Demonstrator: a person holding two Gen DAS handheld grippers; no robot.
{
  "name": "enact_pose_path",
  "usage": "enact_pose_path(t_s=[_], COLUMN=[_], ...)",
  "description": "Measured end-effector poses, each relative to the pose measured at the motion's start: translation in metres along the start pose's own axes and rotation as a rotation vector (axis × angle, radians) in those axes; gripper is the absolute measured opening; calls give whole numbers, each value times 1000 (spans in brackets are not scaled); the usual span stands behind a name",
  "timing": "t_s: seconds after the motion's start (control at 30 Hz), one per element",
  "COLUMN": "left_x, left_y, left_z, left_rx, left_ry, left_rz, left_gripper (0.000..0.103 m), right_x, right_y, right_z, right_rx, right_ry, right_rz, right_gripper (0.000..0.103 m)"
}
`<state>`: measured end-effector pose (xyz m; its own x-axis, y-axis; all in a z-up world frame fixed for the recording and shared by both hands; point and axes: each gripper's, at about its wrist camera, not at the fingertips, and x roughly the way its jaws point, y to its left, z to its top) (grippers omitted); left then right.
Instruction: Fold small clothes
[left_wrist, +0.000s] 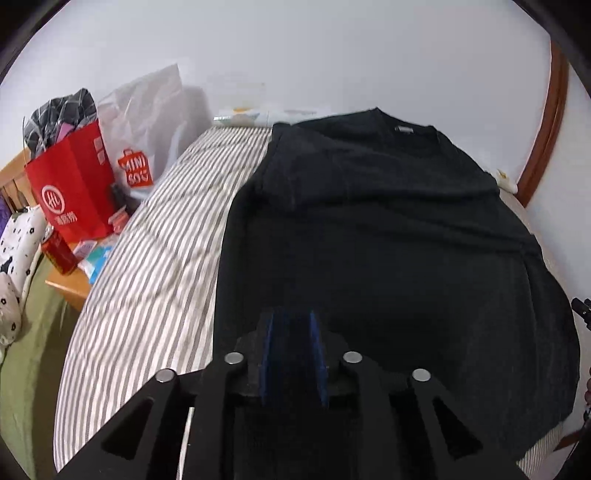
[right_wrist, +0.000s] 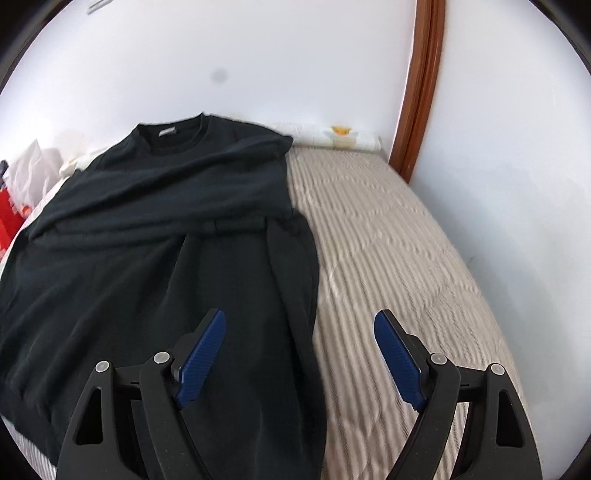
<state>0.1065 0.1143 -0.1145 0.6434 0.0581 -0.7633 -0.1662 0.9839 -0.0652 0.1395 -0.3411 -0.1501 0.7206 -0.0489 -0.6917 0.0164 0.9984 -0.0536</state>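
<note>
while a red paper bag (left_wrist: 74, 184) beside the bed holds dark checked cloth, the black t-shirt (left_wrist: 388, 229) lies flat on the striped mattress (left_wrist: 155, 258), both sides folded inward; left gripper (left_wrist: 291, 332) slightly parted, right gripper (right_wrist: 299, 332) wide, neither holding anything.

1. "MINISO" in red, split over two lines, on white plastic bag (left_wrist: 147, 122), far left of left jaws.
2. White circle logo with unreadable characters beneath, on red paper bag (left_wrist: 74, 184), left of that.
3. Neck label on black shirt (left_wrist: 369, 221): unreadable.
</note>
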Motion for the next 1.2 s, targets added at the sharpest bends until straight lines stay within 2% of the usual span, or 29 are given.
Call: enact_pose_path(t_s=[0.2, 0.43, 0.83, 1.2], left_x=[-10, -23, -20, -21], left_y=[7, 14, 22, 34], left_z=[-18, -31, -50, -64], left_rx=[-9, -21, -23, -21], left_ry=[23, -2, 33, 45], left_rz=[0, -1, -10, -18], left_gripper=[27, 52, 54, 54], right_x=[-5, -11, -19, -11], right_y=[0, 2, 0, -6], right_z=[-24, -31, -42, -53], right_rx=[33, 47, 63, 82], right_ry=[32, 27, 26, 47], right_rz=[33, 45, 64, 47], right_gripper=[82, 82, 82, 82])
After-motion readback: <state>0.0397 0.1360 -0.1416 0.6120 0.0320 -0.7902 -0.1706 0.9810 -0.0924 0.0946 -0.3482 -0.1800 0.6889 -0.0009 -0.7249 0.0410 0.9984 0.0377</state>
